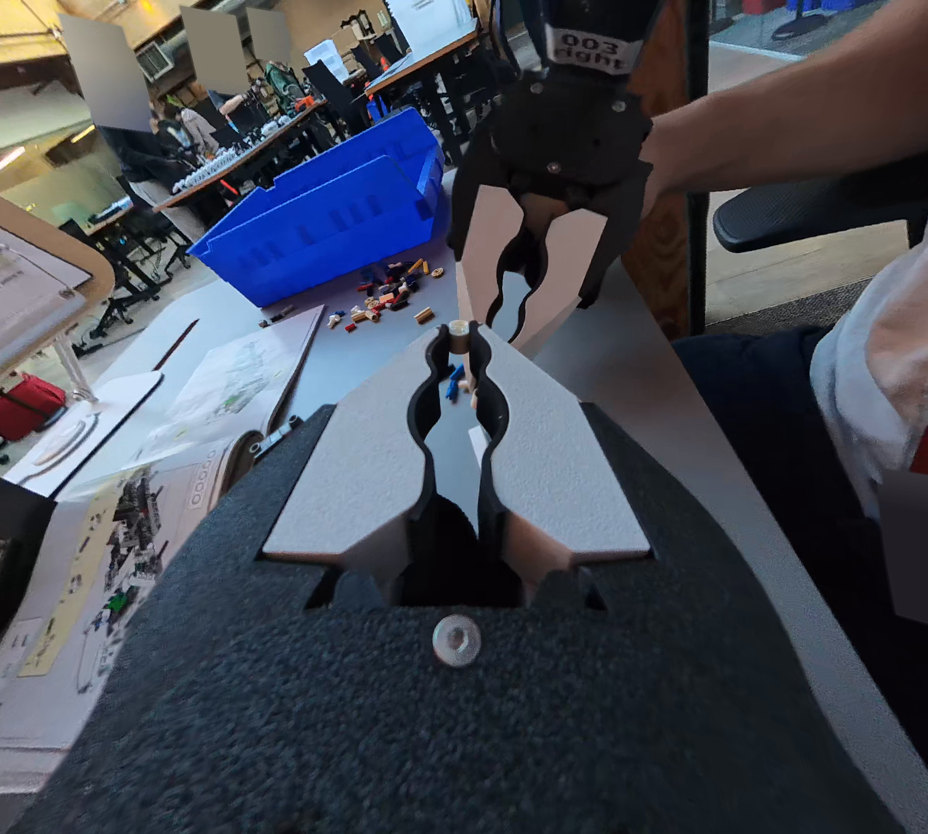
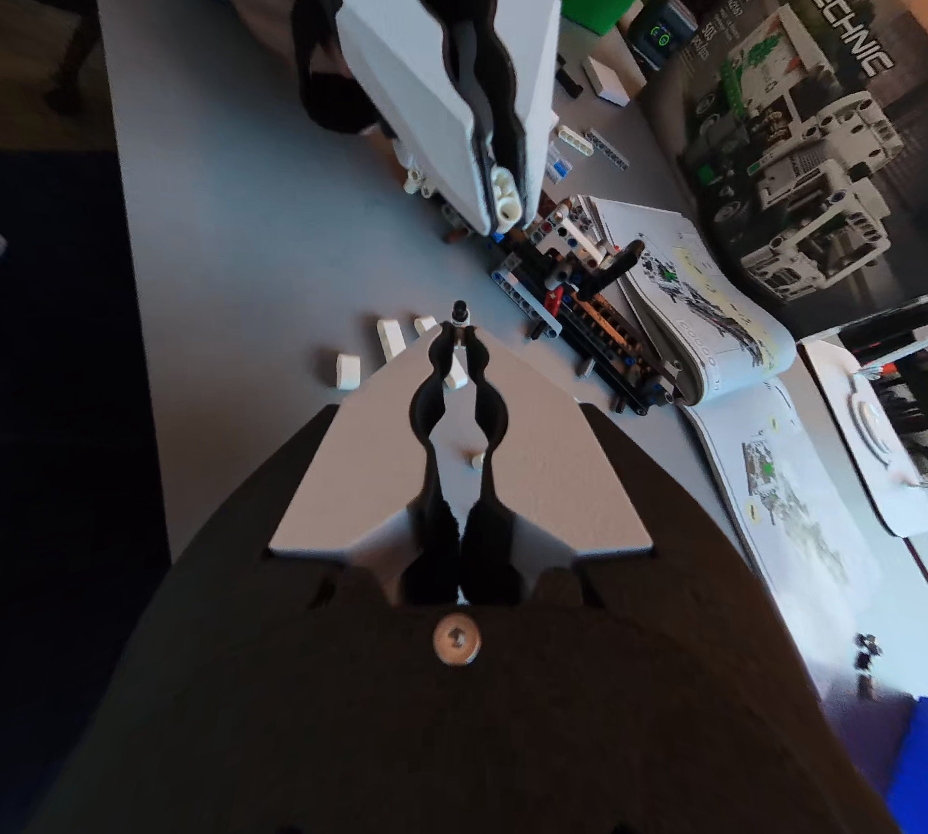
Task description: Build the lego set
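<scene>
Loose parts pile (image 1: 389,290) lies at the far bench edge by the blue bin (image 1: 321,227), much unsorted. Left tongs (image 1: 458,333) clamped on a small white beam (image 2: 504,197), raised above the bench. Right tongs (image 2: 458,325) nipped together on a small black pin (image 2: 459,312). Partial chassis (image 2: 567,303) rests mid-bench against the open manual (image 2: 713,308) (bare frame only). Judged early; most building left.

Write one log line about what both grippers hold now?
left gripper: shut on small white holed beam | right gripper: shut on tiny black-tipped pin | half-built grey-and-black frame: on table, untouched
</scene>
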### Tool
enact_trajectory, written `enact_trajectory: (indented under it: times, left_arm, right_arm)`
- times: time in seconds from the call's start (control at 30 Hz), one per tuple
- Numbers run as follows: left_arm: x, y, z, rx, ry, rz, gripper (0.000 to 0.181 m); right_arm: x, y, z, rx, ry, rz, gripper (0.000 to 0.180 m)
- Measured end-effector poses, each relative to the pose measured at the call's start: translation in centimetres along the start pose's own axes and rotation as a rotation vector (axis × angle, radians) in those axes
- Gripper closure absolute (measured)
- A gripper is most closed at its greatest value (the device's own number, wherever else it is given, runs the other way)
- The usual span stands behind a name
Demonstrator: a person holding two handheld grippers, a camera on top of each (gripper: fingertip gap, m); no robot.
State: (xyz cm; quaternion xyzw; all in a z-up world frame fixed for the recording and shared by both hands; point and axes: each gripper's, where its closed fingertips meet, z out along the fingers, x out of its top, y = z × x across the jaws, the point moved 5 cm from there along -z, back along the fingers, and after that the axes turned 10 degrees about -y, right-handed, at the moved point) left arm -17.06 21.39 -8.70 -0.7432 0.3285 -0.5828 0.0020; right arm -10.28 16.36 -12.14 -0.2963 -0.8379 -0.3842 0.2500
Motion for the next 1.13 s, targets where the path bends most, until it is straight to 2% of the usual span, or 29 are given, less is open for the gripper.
enact_trajectory:
  times: [0.43, 0.77, 0.9, 1.03, 1.13]
  left_arm:
    - [0.0, 0.9, 0.0, -0.136, 0.024, -0.029, 0.177]
    - [0.1, 1.1, 0.1, -0.134, 0.02, -0.022, 0.176]
    - [0.0, 1.1, 0.3, -0.111, 0.001, 0.004, 0.177]
    - [-0.2, 1.0, 0.2, -0.087, -0.019, 0.011, 0.177]
    - [-0.3, 0.8, 0.1, -0.072, -0.025, 0.019, 0.176]
  right_arm:
    - [1.8, 0.0, -2.2, 0.109, 0.129, 0.105, 0.177]
    - [2.0, -0.2, -2.7, 0.125, 0.104, 0.149, 0.176]
    - [1.3, -0.1, -2.5, 0.188, 0.081, 0.287, 0.176]
    - [-2.9, -0.5, -1.2, 0.327, -0.159, 0.569, 0.176]
    - [-4.3, -0.8, -1.6, 0.412, -0.18, 0.806, 0.176]
